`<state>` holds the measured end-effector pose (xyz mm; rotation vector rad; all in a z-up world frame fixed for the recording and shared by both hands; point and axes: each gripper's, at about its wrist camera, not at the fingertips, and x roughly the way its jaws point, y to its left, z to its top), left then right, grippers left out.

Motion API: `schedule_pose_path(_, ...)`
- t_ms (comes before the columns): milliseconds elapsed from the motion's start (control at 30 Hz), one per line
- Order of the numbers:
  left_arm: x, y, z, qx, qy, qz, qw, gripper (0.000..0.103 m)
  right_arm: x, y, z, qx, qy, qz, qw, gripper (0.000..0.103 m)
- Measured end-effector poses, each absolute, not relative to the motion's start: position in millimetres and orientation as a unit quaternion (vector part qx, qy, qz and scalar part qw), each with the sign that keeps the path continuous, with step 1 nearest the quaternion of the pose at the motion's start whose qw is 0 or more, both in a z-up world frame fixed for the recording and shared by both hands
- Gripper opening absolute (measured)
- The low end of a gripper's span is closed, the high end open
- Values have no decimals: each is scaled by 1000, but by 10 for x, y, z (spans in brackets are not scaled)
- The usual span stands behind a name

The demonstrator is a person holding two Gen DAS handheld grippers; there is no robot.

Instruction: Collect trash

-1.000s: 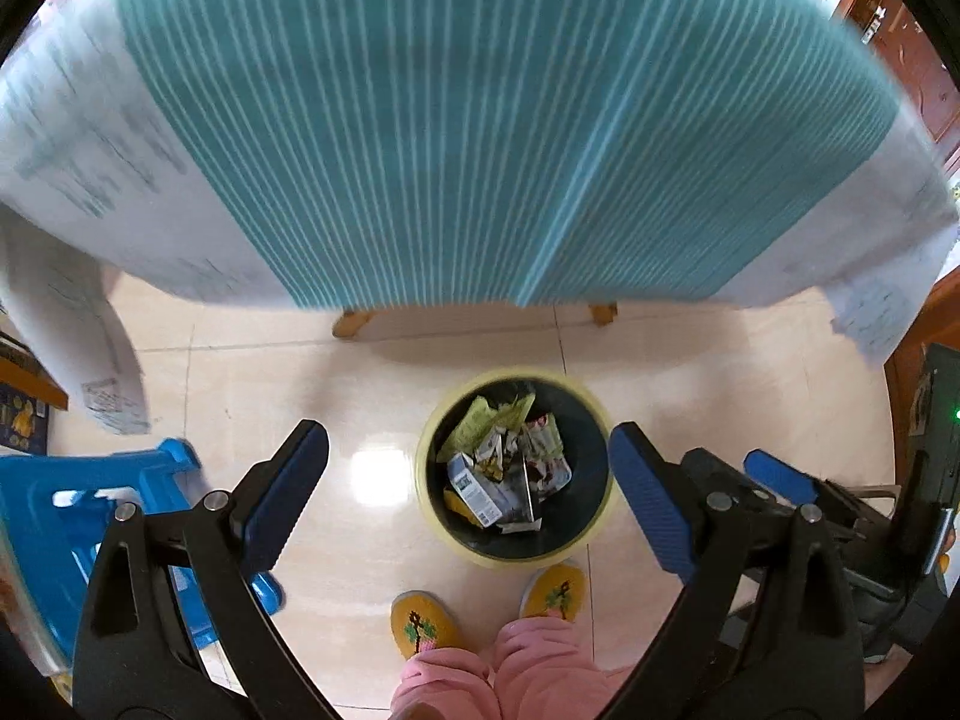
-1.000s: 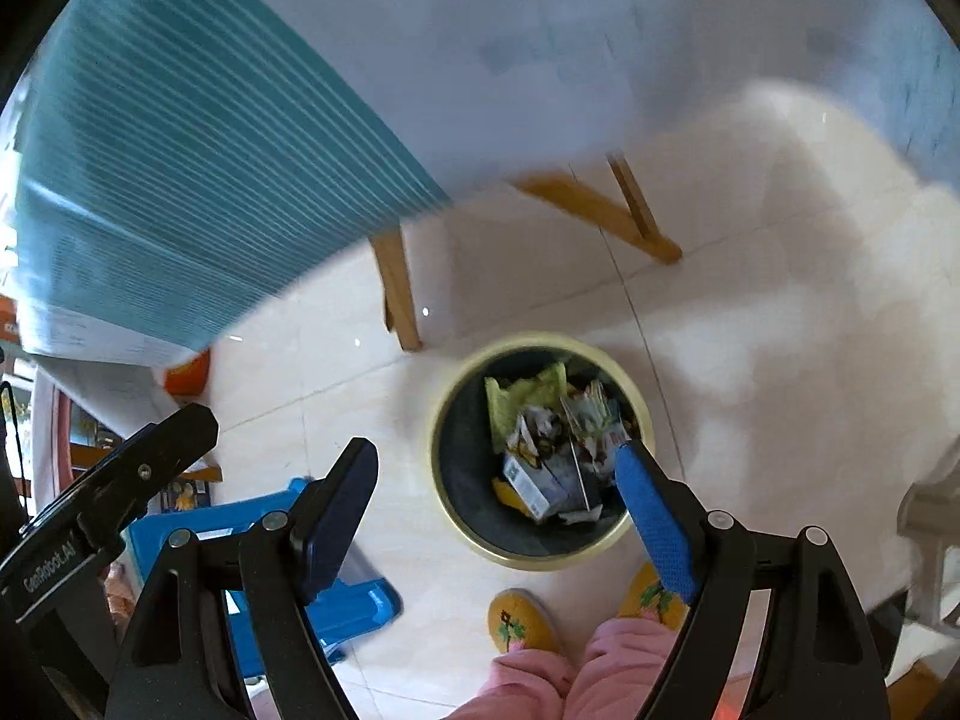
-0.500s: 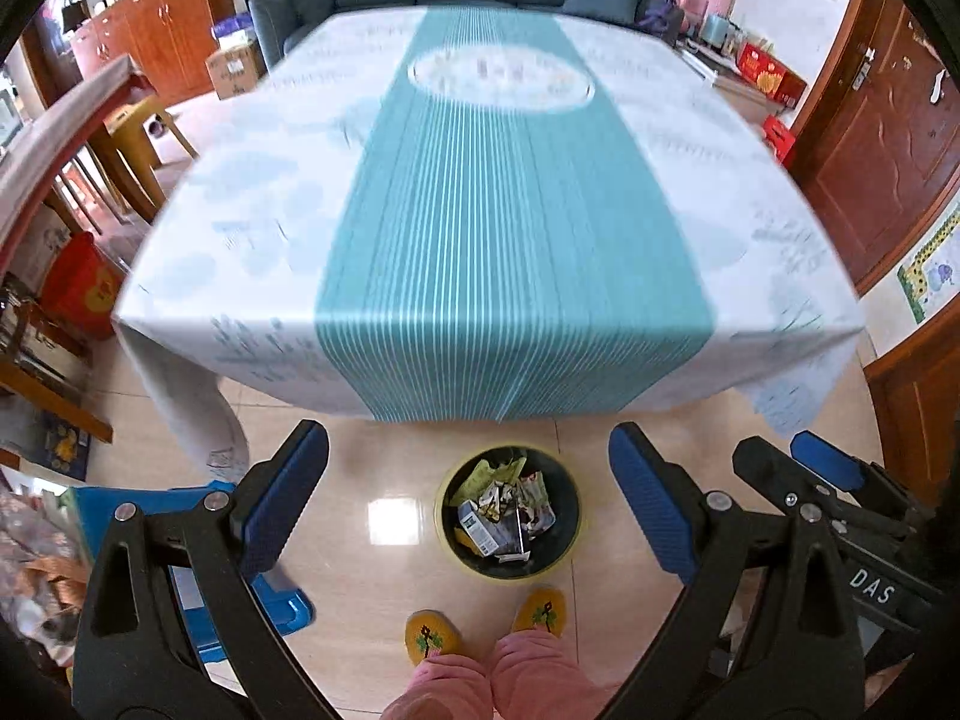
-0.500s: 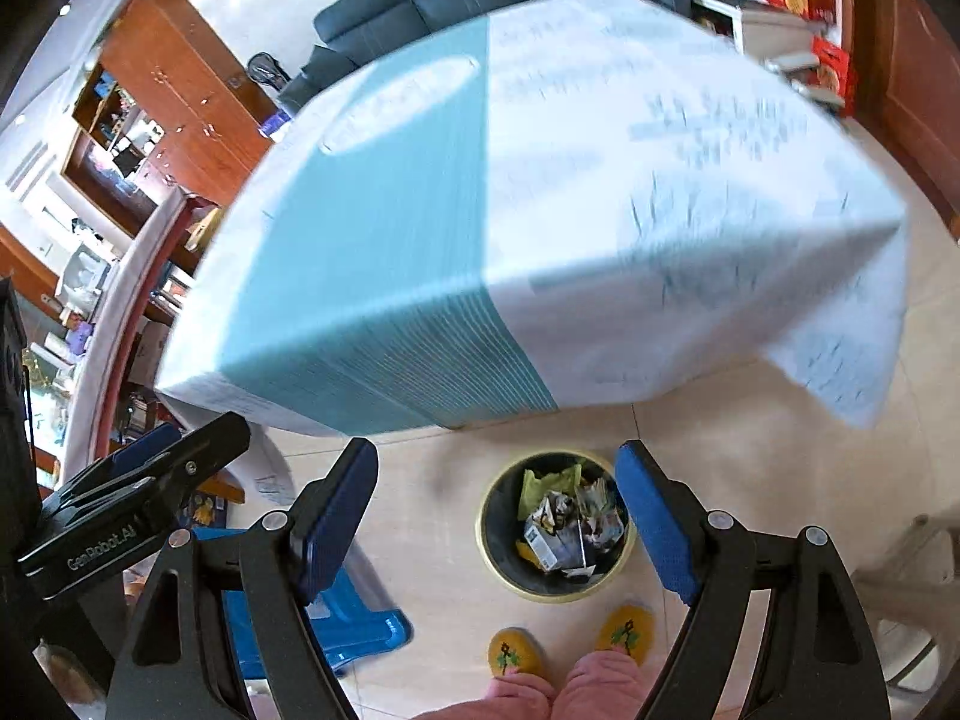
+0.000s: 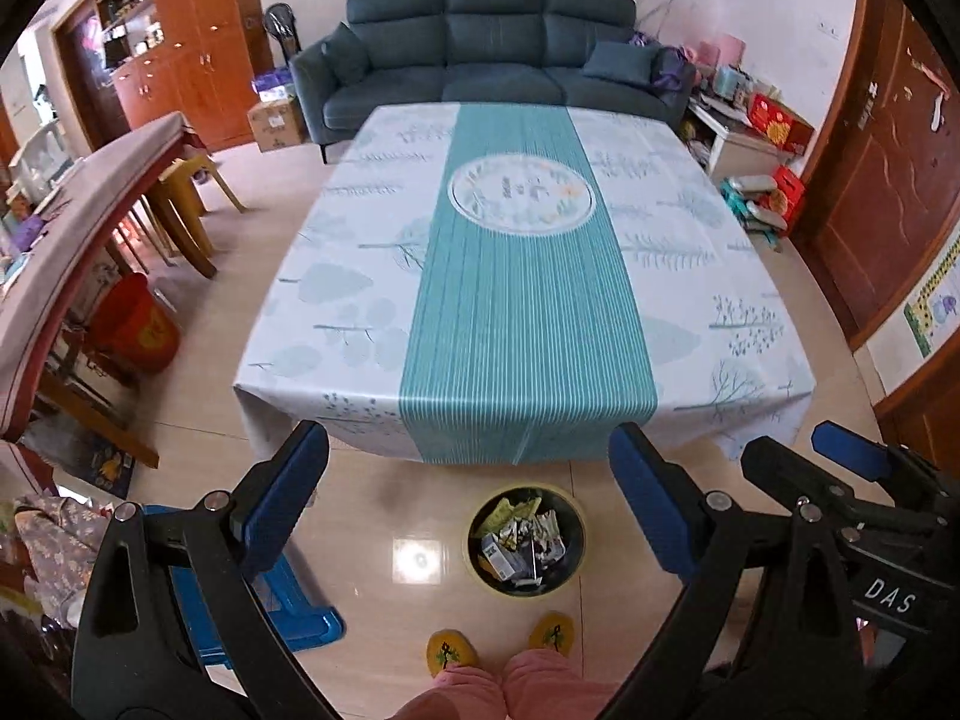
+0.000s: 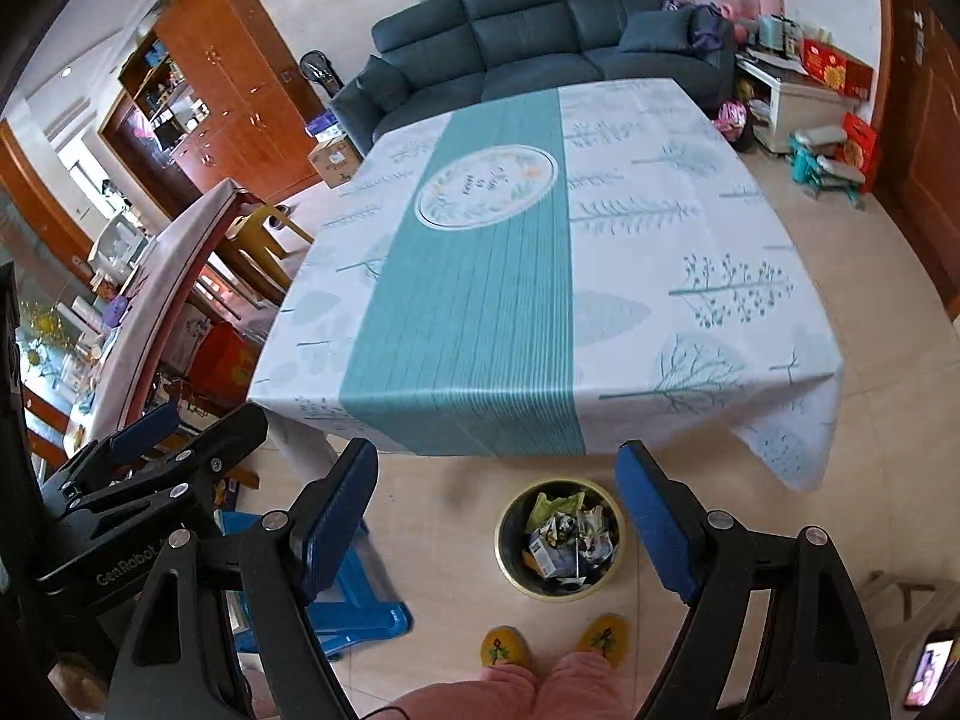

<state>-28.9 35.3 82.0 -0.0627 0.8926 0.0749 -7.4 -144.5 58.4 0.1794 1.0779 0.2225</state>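
**Both Grippers Empty Above the Filled Bin**

Left wrist view: the left gripper (image 5: 468,501) hung with fingers spread, empty. The crumpled paper and carton trash (image 5: 521,543) lay in the round yellow-rimmed black bin (image 5: 474,564) on the floor, just before the tablecloth-covered table (image 5: 528,276).

Right wrist view: the right gripper (image 6: 497,525) was likewise spread and empty above the bin (image 6: 504,558). The trash appeared light and crushable; a protruding edge would likely suit gripping.

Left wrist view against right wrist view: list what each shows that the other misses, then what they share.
Only the left wrist view shows the children's poster on the right wall. Only the right wrist view shows the lit phone screen at bottom right. Both show the round yellow-rimmed black trash bin full of wrappers, the teal-striped white tablecloth, the dark blue three-seat sofa, the blue plastic stool and the yellow slippers.
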Motion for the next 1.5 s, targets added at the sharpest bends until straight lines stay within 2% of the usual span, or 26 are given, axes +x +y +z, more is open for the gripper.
schedule_pose_path(367, -349, 275, 1142, -29, 408, 43, 912, 93, -54, -1445, 876, 70, 489, 112, 862, 83)
schedule_pose_path(1500, -201, 86, 1175, -24, 408, 55, 911, 93, 115, -1638, 946, 65, 481, 111, 867, 83)
